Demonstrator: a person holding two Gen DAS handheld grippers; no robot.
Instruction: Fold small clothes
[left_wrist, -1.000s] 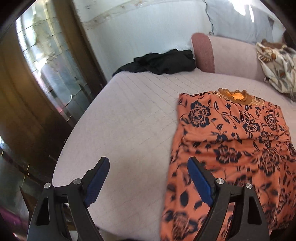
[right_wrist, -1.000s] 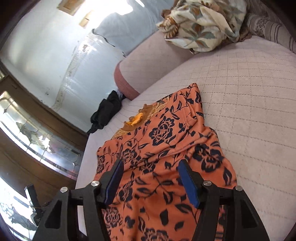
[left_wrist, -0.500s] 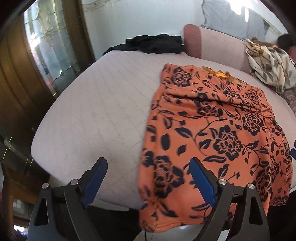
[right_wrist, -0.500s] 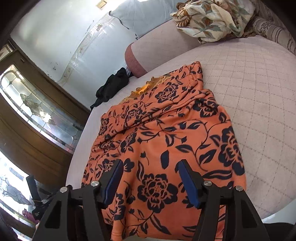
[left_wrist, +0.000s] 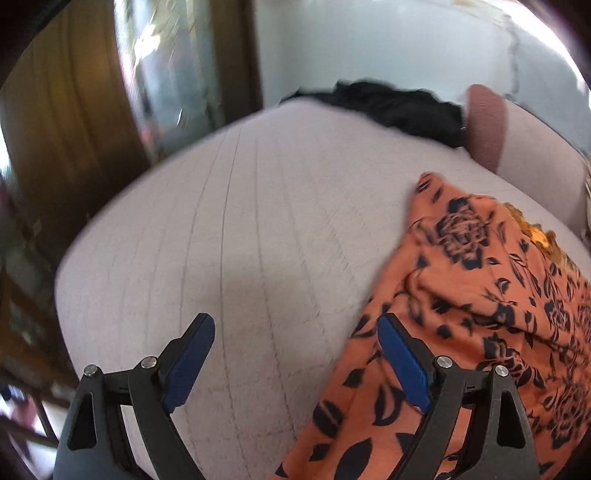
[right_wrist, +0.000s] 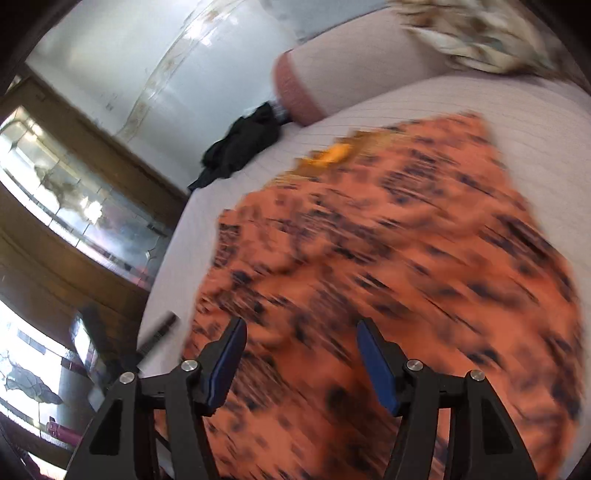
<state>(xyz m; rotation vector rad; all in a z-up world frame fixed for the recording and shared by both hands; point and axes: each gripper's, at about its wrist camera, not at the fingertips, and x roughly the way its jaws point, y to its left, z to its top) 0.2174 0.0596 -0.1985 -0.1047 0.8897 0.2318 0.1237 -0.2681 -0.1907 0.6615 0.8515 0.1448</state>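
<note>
An orange garment with dark blue flowers (left_wrist: 480, 295) lies spread on the pale quilted bed (left_wrist: 240, 240). Its yellow neckline (right_wrist: 332, 155) is at the far end. In the left wrist view my left gripper (left_wrist: 295, 354) is open and empty, over the bed at the garment's left edge, with its right finger over the cloth. In the right wrist view the garment (right_wrist: 406, 258) is motion-blurred and my right gripper (right_wrist: 299, 354) is open and empty above its near part.
A black garment (left_wrist: 399, 107) lies at the bed's far edge beside a pink bolster (left_wrist: 484, 125). A floral cloth pile (right_wrist: 476, 40) sits on the cushion at the far right. Wooden glass-panelled doors (right_wrist: 74, 206) stand left of the bed.
Both grippers have swung over the bed, with motion blur now. The left view has shifted left, off most of the garment. Both stay open and empty.
</note>
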